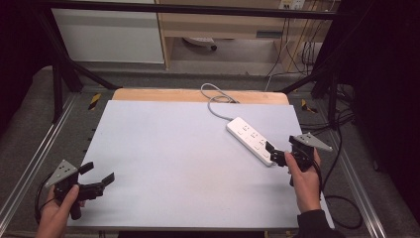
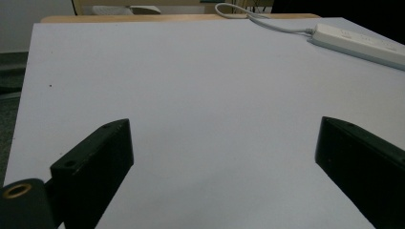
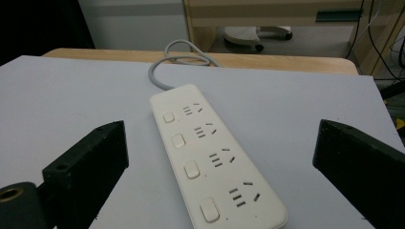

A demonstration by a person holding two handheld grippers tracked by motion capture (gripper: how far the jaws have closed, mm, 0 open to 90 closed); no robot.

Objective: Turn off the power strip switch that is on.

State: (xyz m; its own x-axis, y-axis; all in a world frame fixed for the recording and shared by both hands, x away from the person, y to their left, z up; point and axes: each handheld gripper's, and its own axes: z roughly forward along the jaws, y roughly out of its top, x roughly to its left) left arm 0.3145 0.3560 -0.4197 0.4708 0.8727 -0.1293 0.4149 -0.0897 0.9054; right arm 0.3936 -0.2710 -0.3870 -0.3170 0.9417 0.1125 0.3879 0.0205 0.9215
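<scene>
White four-socket plastic power strip lies unobstructed between the right gripper's spread jaws; its grey cable coils beyond. Well left of it, the left gripper gapes empty.

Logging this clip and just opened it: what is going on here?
A person holds a gripper in each hand at a grey table. The right gripper is open at the near end of a white power strip, not gripping it. The left gripper is open over bare table, away from the strip.
</scene>
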